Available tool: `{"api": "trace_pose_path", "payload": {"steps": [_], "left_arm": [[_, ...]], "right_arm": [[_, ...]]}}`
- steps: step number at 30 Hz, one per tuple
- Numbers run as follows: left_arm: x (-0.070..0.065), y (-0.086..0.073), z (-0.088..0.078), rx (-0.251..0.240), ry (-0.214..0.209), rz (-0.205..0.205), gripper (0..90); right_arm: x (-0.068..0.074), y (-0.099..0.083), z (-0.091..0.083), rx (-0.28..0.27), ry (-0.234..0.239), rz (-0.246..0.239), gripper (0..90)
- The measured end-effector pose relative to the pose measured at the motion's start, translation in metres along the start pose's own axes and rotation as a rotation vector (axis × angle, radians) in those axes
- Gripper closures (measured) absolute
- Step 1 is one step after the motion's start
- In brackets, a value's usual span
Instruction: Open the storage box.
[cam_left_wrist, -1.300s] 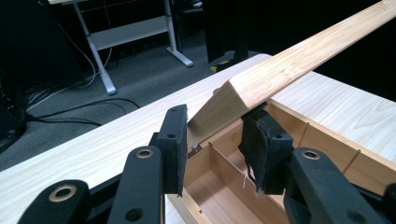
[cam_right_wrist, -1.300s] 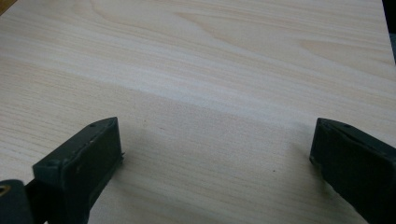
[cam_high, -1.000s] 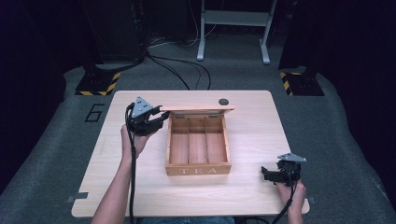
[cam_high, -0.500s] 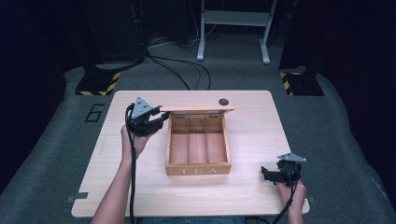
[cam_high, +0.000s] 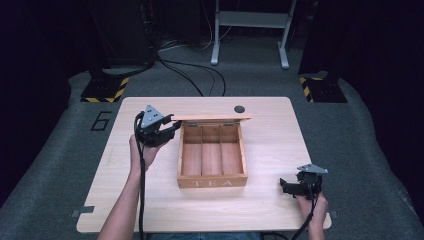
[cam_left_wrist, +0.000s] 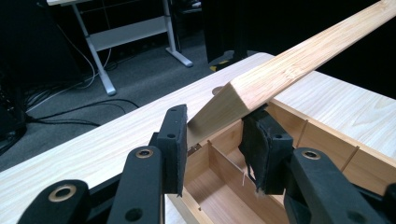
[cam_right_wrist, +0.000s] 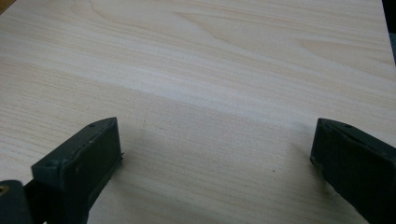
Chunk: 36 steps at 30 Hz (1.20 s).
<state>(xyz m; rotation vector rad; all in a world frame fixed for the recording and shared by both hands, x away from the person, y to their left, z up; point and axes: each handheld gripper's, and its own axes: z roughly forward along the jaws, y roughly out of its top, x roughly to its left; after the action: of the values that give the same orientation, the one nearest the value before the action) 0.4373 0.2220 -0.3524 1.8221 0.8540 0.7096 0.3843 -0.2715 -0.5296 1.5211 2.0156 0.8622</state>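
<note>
At the tea box (cam_high: 212, 159), much of what I am doing sits out of plain sight: from the high view my left gripper (cam_high: 170, 131) hides the lid's (cam_high: 210, 119) left corner, and the lid itself shows only as a thin raised edge along the box's far side, its top face turned away. In the left gripper view the lid (cam_left_wrist: 299, 63) runs out of frame at upper right, and my own pads (cam_left_wrist: 173, 144) cover where its corner meets the box (cam_left_wrist: 219, 186). That left claw is clamped on the lid's corner, jaws closed as far as the wood between them allows, holding the lid lifted and tilted over the three compartments. My left hand (cam_high: 142, 152) rises beside the box's left wall, forearm coming up from the table's (cam_high: 270, 130) near edge, the gripper pointing level toward the lid. My right gripper (cam_high: 292, 187) rests well to the right of the box near the table's front edge, gripped from below by my right hand (cam_high: 312, 202); its jaws stand wide apart over bare wood (cam_right_wrist: 210, 93), holding nothing. The letters TEA on the box front are faint from above.
</note>
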Motion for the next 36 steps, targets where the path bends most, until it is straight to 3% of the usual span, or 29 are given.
{"api": "trace_pose_path", "payload": {"steps": [36], "left_arm": [[-0.0012, -0.0017, -0.0011, 0.001, -0.002, 0.011, 61.2]], "right_arm": [[0.0, 0.0, 0.0, 0.0, 0.0, 0.0, 1.4]]}}
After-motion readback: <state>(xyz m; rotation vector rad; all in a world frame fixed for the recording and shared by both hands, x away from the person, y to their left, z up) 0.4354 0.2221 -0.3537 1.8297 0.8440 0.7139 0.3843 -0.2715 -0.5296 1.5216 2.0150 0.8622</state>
